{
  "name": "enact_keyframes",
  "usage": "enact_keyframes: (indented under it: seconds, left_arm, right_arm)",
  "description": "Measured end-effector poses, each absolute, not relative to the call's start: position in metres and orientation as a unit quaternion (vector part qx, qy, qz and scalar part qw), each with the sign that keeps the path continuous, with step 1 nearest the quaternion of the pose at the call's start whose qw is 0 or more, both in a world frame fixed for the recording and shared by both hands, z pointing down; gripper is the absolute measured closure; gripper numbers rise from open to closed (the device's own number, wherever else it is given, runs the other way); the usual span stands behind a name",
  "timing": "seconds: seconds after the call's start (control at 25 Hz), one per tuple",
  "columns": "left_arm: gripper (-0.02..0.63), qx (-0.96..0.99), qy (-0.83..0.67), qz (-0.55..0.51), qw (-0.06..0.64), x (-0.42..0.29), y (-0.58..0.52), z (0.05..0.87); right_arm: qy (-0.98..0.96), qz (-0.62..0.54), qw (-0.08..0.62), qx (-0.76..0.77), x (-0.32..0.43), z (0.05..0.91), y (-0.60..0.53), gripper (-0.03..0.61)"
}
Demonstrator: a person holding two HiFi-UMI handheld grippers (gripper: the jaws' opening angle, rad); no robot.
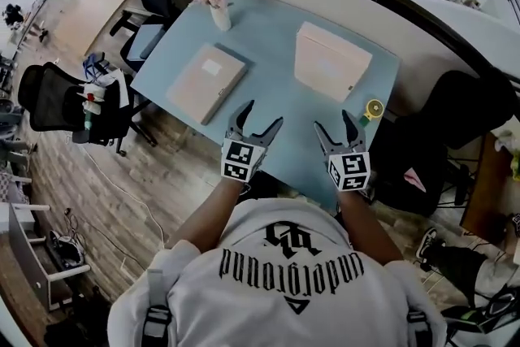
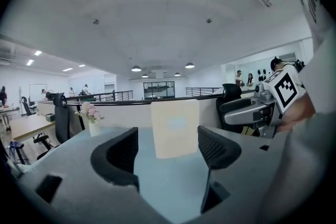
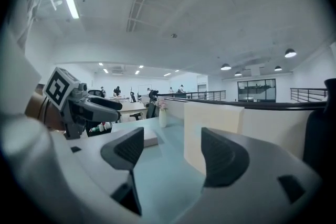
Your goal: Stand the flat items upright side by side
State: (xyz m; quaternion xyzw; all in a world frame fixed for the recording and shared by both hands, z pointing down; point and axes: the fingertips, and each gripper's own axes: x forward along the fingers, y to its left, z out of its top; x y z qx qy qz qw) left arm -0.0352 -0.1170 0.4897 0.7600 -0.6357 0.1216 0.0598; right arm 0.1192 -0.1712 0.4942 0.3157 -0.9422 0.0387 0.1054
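1. Jaws of left gripper point(image 1: 264, 113) spread wide, nothing between them; held over near edge of light blue worktop point(image 1: 268, 36).
2. Right gripper point(image 1: 333, 120) near it at same edge, also released and empty.
3. Flat item point(image 1: 207, 81) lying on its face just ahead of left gripper, not touched.
4. Upright item point(image 1: 329, 61) standing ahead of right gripper, well apart from flat item.
5. Vase of flowers point(image 1: 218, 8) near far left corner.

On pale-blue table point(image 1: 268, 93), flat beige item point(image 1: 206, 82) is laid down L; second beige item point(image 1: 331, 61) is stood upright R. Flower vase point(image 1: 218, 8) is set at far L corner, yellow roll point(image 1: 373, 109) at R edge.
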Motion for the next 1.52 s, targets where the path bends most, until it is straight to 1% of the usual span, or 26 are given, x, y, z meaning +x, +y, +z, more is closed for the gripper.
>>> enact_keyframes:
  seconds: [0.28,0.48,0.88,1.2,1.36,1.52]
  left_arm:
    - [0.247,0.735,-0.668,0.109,0.05,-0.096,-0.101,0.481]
    - [0.247,0.739,-0.662,0.108,0.051,-0.155,-0.104,0.485]
    - [0.247,0.785,-0.603,0.123,0.067,-0.333,-0.119,0.496]
    - [0.245,0.812,-0.549,0.161,0.119,-0.441,-0.13,0.538]
    - [0.245,0.811,-0.528,0.183,0.172,-0.475,-0.137,0.585]
    - [0.245,0.811,-0.499,0.212,0.218,-0.49,-0.15,0.629]
  right_arm:
    - [-0.953,0.03,0.1,0.283,0.061,0.49,-0.154,0.244]
    - [-0.953,0.032,0.104,0.283,0.0,0.495,-0.151,0.244]
    - [-0.931,0.065,0.13,0.335,-0.172,0.513,-0.153,0.238]
    - [-0.902,0.131,0.181,0.369,-0.262,0.56,-0.147,0.23]
    - [-0.889,0.191,0.199,0.365,-0.289,0.598,-0.143,0.229]
    - [-0.87,0.258,0.211,0.364,-0.301,0.638,-0.148,0.227]
